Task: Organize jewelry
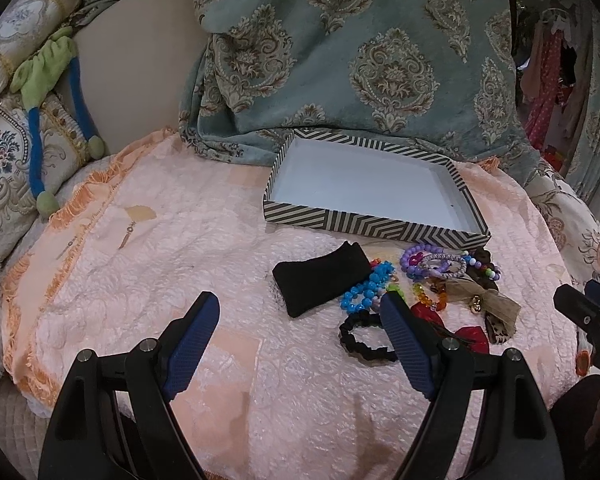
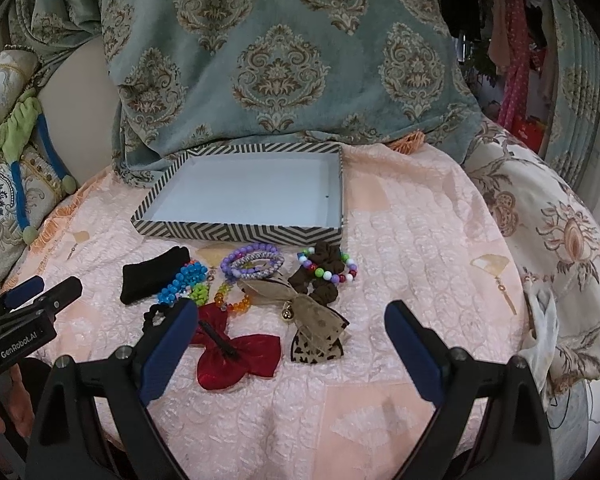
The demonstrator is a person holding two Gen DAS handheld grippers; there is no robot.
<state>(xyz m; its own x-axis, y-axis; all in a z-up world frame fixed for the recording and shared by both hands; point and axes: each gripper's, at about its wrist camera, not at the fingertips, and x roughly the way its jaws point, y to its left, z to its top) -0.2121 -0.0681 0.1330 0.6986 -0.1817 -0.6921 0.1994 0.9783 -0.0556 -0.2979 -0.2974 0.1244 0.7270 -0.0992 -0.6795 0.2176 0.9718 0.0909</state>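
A shallow box (image 1: 332, 218) (image 2: 236, 234) with a striped rim and an empty white floor lies on the pink cloth. In front of it lies a heap of jewelry: a black pouch (image 1: 320, 282) (image 2: 152, 276), blue bead bracelet (image 1: 364, 290) (image 2: 180, 282), purple bead bracelets (image 1: 428, 260) (image 2: 252, 258), orange beads (image 2: 236, 302), black scrunchie (image 1: 364, 336), brown scrunchie with coloured beads (image 2: 324, 276), red bow (image 2: 236, 354) and tan bow (image 2: 316, 320). My left gripper (image 1: 300, 304) is open and empty, left of the heap. My right gripper (image 2: 292, 312) is open and empty over the bows.
The pink cloth (image 1: 160, 280) covers a round surface. A teal patterned drape (image 2: 284, 60) hangs behind the box. Cushions and a green and blue toy (image 1: 48, 92) lie at the left. A floral fabric (image 2: 560, 248) lies at the right.
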